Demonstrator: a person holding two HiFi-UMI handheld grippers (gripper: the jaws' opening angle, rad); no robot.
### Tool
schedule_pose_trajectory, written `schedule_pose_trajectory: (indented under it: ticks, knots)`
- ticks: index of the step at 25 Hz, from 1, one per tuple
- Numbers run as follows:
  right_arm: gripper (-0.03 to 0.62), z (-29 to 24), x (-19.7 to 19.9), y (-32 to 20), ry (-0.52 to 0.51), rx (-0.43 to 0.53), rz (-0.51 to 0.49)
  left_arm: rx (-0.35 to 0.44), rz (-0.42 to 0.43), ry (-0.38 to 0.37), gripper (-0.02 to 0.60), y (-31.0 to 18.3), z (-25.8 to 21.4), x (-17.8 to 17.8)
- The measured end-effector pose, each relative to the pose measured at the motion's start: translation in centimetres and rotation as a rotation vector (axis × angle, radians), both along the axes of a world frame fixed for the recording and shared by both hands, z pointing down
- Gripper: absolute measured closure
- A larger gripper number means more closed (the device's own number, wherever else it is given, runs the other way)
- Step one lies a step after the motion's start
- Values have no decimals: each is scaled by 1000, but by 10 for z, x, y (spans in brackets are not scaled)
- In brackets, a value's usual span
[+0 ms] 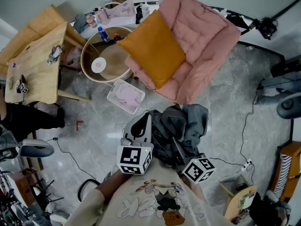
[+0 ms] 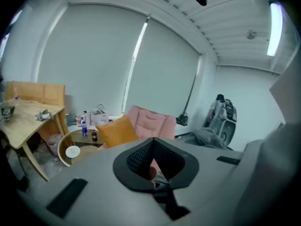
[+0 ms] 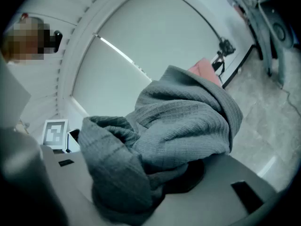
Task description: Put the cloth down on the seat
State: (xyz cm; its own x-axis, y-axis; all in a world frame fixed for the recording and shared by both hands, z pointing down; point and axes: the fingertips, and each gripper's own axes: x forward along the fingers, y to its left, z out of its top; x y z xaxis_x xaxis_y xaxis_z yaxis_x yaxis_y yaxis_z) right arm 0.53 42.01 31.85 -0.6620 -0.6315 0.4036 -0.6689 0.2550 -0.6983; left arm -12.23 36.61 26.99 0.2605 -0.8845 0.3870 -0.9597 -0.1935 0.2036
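Grey ribbed cloth (image 3: 188, 126) hangs bunched in the air above the floor (image 1: 99, 140), short of the pink seat (image 1: 202, 46). The right claw (image 1: 178, 149) is clamped into its folds. The left claw (image 2: 151, 141) has its tips together just beside the cloth, and I see nothing pinched in it.

To do this well, I would carry the bundle forward past the seat's front edge and lower it until the cloth rests on the padding. Only then should the right claw let go, or the cloth may slide off to the floor. An orange cushion (image 1: 155, 48) leans across the seat's left side as the person faces it, so the bare pink part toward the right edge looks the safer landing. The cloth is soft and will likely slump.

The right claw's pads are buried under the folds, so how much fabric they bite is unclear. A grey sliver behind the left claw's tips may be cloth or floor; I cannot tell which.
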Motion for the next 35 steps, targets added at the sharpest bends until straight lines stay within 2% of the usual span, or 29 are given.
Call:
schedule_pose_trajectory:
  ticks: [5,8,11,14,20,26,35]
  knots:
    - [372,-19,89,81,41,72,120,-32,126,-34,577,106,3,107]
    - [372,-26,105,121,-24,71,138,-58,199,-55,578,155,6,138]
    - [371,-38,110,145,-89,92,109,-53,215,-43,577,175,1,153]
    - [370,-49,110,158,-108,119,93,-22,210,-26,578,182,-8,158]
    - [368,-50,125,161,-156,128,117,2,197,-50,577,199,-16,164]
    - [368,-54,116,158,-177,123,107,29,156,-74,577,201,-27,148]
    - [368,-49,110,113,-162,89,84,-32,131,-38,578,163,-13,138]
